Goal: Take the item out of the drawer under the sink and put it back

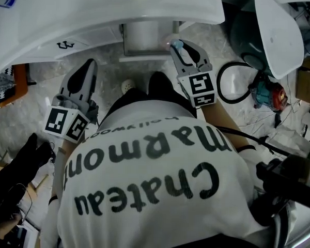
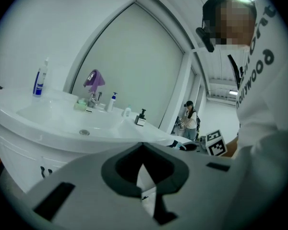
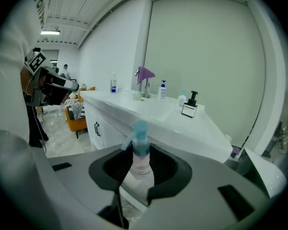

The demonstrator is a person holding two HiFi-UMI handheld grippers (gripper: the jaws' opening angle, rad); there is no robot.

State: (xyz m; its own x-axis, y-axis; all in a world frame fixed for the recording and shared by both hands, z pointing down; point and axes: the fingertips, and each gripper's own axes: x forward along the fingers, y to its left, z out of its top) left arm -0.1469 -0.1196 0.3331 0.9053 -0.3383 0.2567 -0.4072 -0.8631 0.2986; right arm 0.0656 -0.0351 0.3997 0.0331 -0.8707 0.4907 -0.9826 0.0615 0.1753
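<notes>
Pump bottle [image 3: 140,158] with a blue top stands upright between the jaws of the right gripper [image 1: 186,48], which clamp its body, just in front of the white sink [image 3: 182,128]. The left gripper [image 1: 87,66] has its jaws together, holding nothing.

Beyond my left tongs [image 2: 143,145] runs the white desk [image 2: 48,128] with its sunken basin. On it, from far left of those tongs to just above them, stand a blue-labelled bottle [image 2: 40,80], a green block [image 2: 80,104] beside the tap [image 2: 92,98], a blue-capped white bottle [image 2: 114,101], a small pale bottle [image 2: 127,111] and a black pump dispenser [image 2: 141,118]. Below both tongs, the marbled floor [image 1: 108,68] carries a looped black cable [image 1: 219,87], right of my right tongs [image 1: 187,53].
</notes>
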